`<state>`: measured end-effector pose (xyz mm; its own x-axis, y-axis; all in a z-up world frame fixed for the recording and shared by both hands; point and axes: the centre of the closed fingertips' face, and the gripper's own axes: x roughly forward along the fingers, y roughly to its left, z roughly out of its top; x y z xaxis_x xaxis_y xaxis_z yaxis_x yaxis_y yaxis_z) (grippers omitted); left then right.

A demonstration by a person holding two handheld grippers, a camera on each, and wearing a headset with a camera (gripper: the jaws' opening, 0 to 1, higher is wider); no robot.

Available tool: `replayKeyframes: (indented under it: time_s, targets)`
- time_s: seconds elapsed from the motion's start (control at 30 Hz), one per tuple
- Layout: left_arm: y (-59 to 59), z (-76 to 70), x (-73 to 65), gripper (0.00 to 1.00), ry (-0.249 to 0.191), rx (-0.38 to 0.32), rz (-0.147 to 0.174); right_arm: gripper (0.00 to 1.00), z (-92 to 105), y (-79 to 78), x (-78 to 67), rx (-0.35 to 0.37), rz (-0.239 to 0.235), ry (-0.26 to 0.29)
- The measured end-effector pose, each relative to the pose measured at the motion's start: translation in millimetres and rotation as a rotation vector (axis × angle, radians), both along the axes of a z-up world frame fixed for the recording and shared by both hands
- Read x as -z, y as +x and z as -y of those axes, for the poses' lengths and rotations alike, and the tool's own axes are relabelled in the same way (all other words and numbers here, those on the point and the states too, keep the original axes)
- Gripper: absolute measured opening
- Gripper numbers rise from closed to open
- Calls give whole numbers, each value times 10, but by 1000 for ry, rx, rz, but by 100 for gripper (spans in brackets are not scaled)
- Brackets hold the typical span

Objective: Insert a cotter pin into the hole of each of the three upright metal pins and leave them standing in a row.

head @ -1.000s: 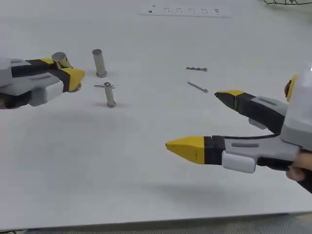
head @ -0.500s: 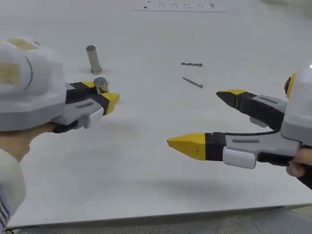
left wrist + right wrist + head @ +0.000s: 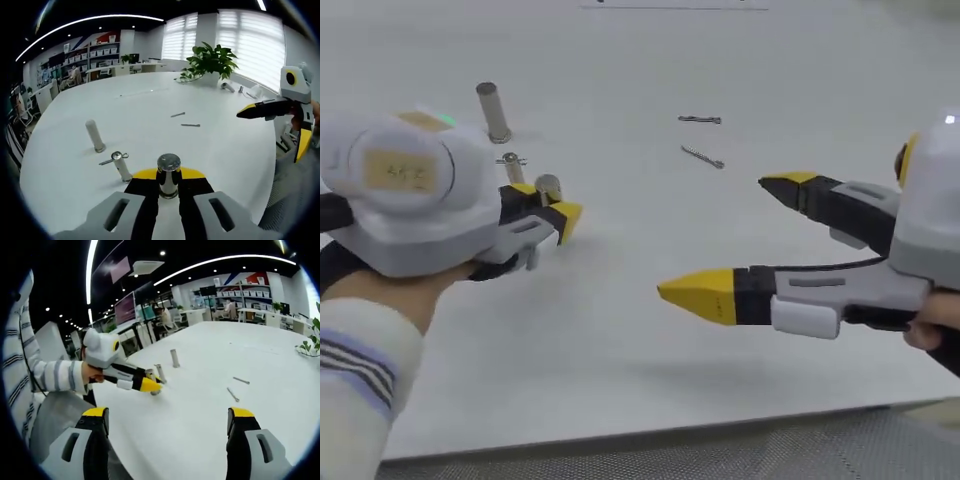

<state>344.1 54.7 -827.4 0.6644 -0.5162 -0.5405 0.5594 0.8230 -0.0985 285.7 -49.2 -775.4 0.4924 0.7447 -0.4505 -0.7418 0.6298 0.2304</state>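
My left gripper [image 3: 556, 207] is shut on an upright metal pin [image 3: 548, 186], gripped between the yellow tips in the left gripper view [image 3: 168, 176]. Just behind it stands a second pin with a cotter pin through its hole [image 3: 512, 166] [image 3: 121, 166]. A plain third pin [image 3: 492, 112] [image 3: 94, 135] stands farther back. Two loose cotter pins [image 3: 700, 120] [image 3: 702, 156] lie mid-table, ahead of my right gripper [image 3: 722, 238]. That gripper hovers open at the right with nothing between its jaws [image 3: 167, 416].
The white table [image 3: 620, 330] stretches wide around the pins, its front edge near the bottom of the head view. A hand and striped sleeve [image 3: 360, 370] hold the left gripper. A potted plant [image 3: 210, 62] stands at the far end.
My left gripper has carried its pin rightward and nearer, from left of the plain pin to just in front of the pin with the cotter. The right gripper stays open in place.
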Motion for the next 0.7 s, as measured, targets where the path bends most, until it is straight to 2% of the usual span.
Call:
replayKeyframes:
  time_s: [0.13,0.2,0.3,0.4,0.7]
  targets:
    - [33,-32,47,12,8,-28,-2,100,6,-10,6,-3,-5,-7]
    - [31,-31,72,12,-9,-38,-16,100,12,-13,10,-2,-7,-8]
    - [22,-29,111,12,-4,-47,-19,100,23,-18,26,3,-17,-11]
    - [4,-20,151,12,-24,-55,-37,100,30,-17,31,7,-20,-9]
    - [-21,-25,187,12,0,-57,-30,99,63,-13,30,18,-22,-10]
